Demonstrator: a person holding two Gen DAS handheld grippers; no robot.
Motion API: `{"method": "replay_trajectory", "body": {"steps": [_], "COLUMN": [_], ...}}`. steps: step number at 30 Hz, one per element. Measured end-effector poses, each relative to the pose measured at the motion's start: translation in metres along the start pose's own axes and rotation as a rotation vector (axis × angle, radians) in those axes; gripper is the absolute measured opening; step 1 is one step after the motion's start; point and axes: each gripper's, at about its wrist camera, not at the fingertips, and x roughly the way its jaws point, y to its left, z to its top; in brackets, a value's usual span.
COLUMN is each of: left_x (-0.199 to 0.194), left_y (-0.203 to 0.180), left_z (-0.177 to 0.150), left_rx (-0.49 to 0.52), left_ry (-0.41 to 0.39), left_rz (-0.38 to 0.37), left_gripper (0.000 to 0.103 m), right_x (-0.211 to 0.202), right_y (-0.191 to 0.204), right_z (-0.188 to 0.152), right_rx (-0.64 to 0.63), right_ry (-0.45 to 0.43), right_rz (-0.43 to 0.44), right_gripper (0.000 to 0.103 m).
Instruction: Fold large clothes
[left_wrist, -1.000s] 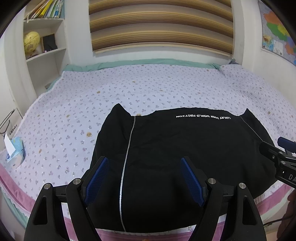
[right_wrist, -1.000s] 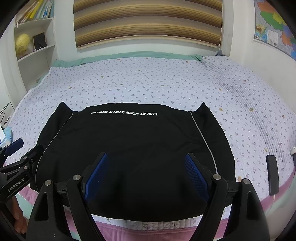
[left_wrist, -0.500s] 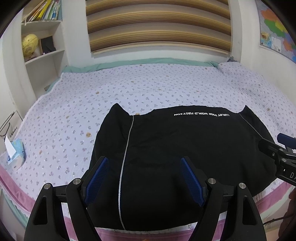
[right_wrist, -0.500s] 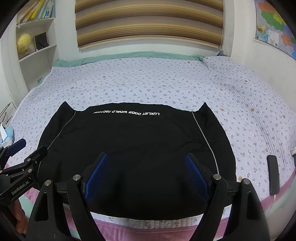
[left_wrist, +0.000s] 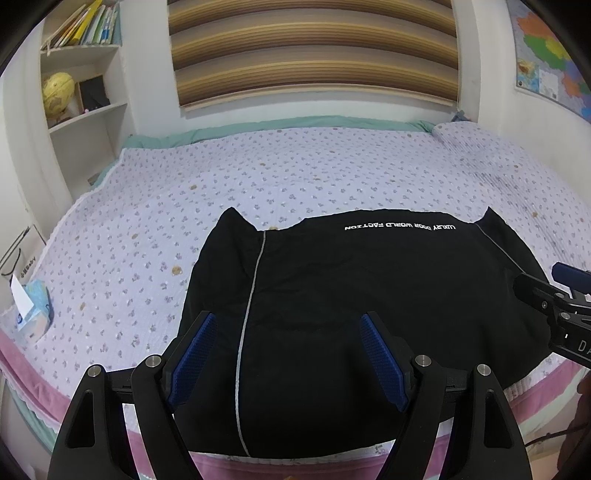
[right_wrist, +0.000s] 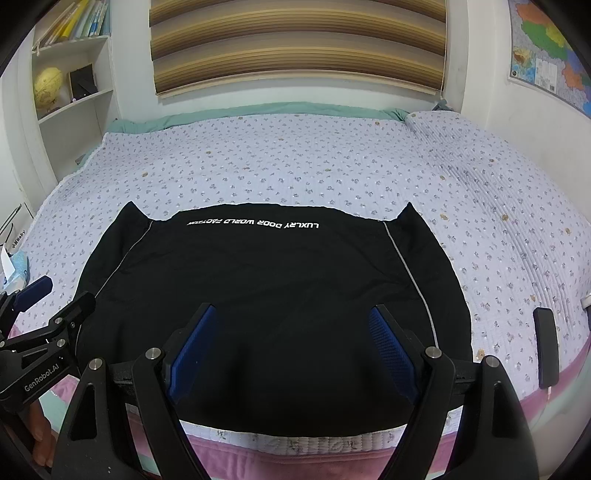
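I see a bed w/ lilac floral quilt (right_wrist: 295, 166), striped blind (right_wrist: 295, 40) behind, shelves (left_wrist: 85, 110) on the left, wall map (right_wrist: 546, 51) on the right. Black garment (right_wrist: 266, 295) lies flat at the near edge, white lettering (right_wrist: 253, 223) on its far side. Phone (right_wrist: 546, 347) rests right of it. Left gripper (left_wrist: 288, 350) & right gripper (right_wrist: 291, 347) both gape wide above the fabric, holding nothing.

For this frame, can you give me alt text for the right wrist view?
A black garment with white lettering lies spread flat on a floral bedspread, near its front edge. The open right gripper hovers over it, the left gripper at the left edge, and a dark phone lies to the right.
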Motion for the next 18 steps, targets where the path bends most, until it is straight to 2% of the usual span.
{"method": "replay_trajectory", "body": {"steps": [10,16,18], "left_x": [0.0041,-0.0045,-0.0059], "left_y": [-0.0012,-0.0046,-0.0021], "left_z": [0.0008,-0.0002,0.0011], "left_rx": [0.005,0.04,0.027], "left_ry": [0.002,-0.069,-0.071], "left_rz": [0.013,0.079,0.072], "left_gripper": [0.081,0.081,0.081], "right_x": [0.0028,0.0045,0.0044], "right_y": [0.0011,0.0017,0.0016], "right_z": [-0.001,-0.0012,-0.0011], "right_rx": [-0.004,-0.004,-0.003], "right_ry": [0.008,0.01,0.01], "right_rz": [0.005,0.006,0.006], "right_gripper": [0.086,0.086,0.086]}}
